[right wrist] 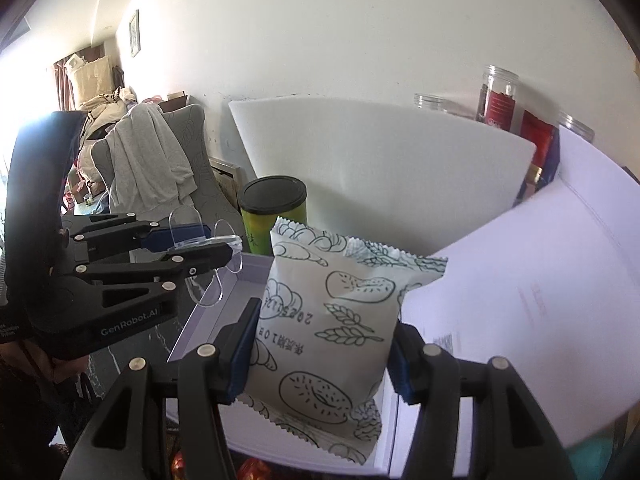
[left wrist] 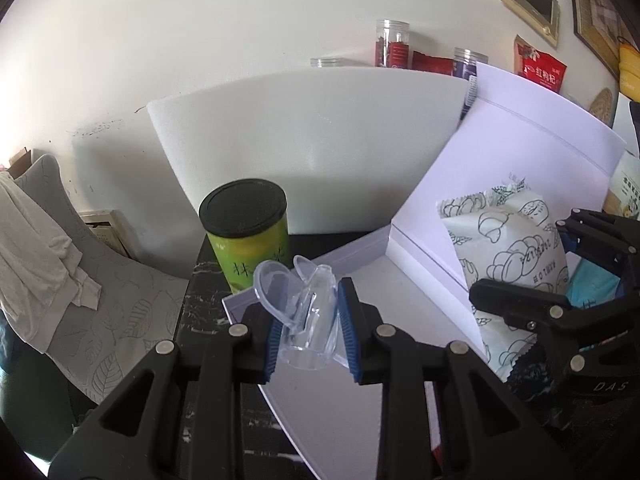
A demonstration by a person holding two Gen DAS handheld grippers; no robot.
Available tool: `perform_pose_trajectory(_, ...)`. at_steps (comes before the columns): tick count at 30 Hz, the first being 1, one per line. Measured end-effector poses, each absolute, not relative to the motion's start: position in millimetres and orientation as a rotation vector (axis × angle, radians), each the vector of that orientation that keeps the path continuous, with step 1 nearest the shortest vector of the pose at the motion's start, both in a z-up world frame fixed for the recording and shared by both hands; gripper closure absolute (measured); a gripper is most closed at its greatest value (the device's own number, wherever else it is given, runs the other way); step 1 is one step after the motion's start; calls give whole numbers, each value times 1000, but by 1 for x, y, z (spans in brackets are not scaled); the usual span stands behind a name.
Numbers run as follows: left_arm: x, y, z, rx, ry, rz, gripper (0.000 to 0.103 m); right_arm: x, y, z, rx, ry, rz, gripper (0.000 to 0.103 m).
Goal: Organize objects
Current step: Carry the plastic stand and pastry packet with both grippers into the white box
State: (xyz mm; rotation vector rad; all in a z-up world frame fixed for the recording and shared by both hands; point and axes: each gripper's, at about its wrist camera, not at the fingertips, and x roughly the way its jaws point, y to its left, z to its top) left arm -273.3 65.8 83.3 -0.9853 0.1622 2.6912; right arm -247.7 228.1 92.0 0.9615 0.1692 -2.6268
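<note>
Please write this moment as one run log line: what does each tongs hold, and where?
left tongs: shut on clear plastic clip | right tongs: shut on snack packet | both above open white box | green can behind box

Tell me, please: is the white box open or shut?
Open. The white box shows its bare inner floor, and its lid stands raised behind the snack packet.

One clear plastic clip (left wrist: pixel 304 316), one printed snack packet (right wrist: pixel 320 332), one green canister (left wrist: pixel 250 236), one open white box (left wrist: pixel 500 168), three clear jars (left wrist: pixel 390 42), two claws (left wrist: pixel 310 332).
</note>
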Motion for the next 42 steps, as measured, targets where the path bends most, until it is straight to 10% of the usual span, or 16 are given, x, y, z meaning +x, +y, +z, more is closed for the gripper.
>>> perform_pose_trajectory(42,-362,86,-3,-1351,242,2613,78,-336,221,8,1262,161,-2522,49)
